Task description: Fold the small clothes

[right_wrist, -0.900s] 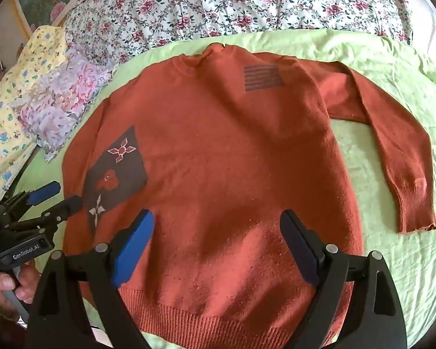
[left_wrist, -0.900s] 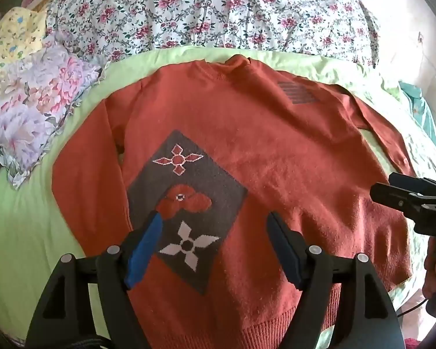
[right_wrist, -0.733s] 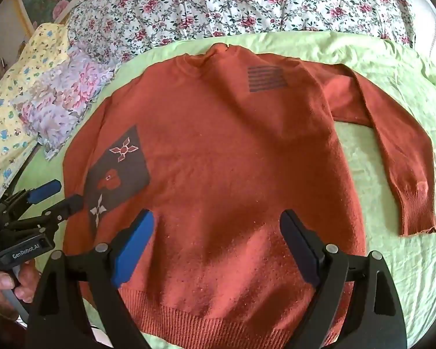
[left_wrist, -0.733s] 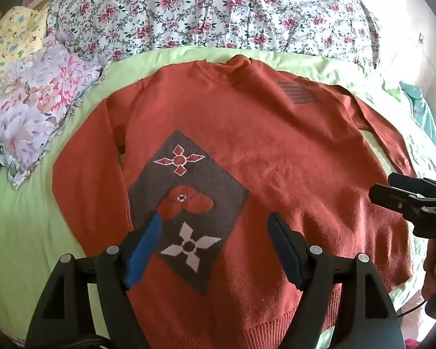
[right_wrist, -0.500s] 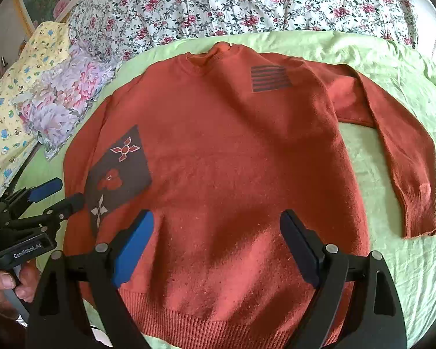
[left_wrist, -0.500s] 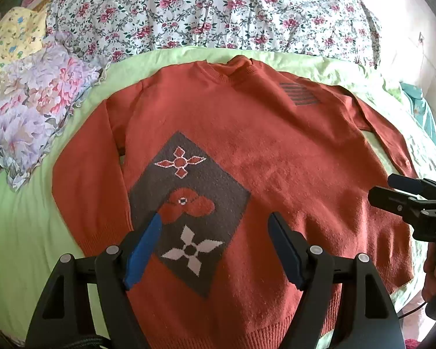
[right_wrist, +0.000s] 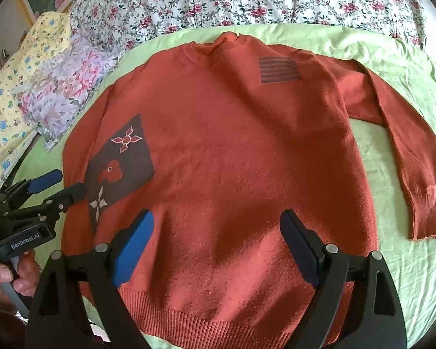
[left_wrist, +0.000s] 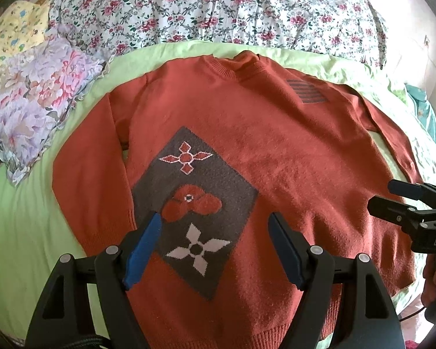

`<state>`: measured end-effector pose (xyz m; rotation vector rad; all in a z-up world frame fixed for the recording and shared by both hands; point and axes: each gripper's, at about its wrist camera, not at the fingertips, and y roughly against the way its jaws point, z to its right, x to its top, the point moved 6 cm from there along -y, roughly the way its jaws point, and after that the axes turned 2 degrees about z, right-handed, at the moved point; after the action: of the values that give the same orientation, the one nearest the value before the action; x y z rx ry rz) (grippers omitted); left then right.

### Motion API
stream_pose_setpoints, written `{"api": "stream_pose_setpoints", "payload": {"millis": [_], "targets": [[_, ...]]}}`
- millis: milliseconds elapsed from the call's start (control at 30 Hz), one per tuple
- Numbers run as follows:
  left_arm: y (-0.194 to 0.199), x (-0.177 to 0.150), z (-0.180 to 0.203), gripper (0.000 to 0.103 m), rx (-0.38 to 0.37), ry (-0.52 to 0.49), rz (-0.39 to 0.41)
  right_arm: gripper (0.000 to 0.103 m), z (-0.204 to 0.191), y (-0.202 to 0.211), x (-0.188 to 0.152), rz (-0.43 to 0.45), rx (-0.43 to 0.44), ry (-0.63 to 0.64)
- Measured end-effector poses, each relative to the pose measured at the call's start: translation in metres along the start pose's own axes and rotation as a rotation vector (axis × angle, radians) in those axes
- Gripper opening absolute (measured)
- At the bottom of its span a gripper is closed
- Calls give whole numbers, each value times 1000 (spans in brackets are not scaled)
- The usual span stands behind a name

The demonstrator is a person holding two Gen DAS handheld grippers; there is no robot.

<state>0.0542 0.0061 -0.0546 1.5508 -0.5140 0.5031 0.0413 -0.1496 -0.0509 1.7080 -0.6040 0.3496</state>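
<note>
We hold the left gripper and right gripper wide apart and empty above an orange sweater spread flat on the green sheet of a bed. Only the right wrist view shows one sleeve's cuff; the left shows a teal cloth.

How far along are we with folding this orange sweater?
Done: the rust-orange knit sweater lies spread flat, front up, on the light green bedsheet. In hand: nothing; the left claw and right claw hover open above it. Left: every fold; both sleeves lie unfolded.
</note>
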Motion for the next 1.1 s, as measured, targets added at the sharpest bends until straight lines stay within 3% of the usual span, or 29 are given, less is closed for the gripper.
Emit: {"api": "stream_pose_setpoints", "payload": {"millis": [67,300,433,567,1100], "targets": [[1,2,1,77,-50,39,41,89,-1,-1,-1,-17,-11,8],[1,-5,0,77,-41,45,-44,89,0,-2,-4,-16,-39,31],[2,-6,1,77,-48,46,-40,89,-1,-1,-5,-10,-15,22],[7,-8,2,77,2,-1,-21,89,-3,1,-7,-1,-7,28],[6,-3,10,78,-40,-7,-9,89,-2,5,-8,2,-12,14]]}}
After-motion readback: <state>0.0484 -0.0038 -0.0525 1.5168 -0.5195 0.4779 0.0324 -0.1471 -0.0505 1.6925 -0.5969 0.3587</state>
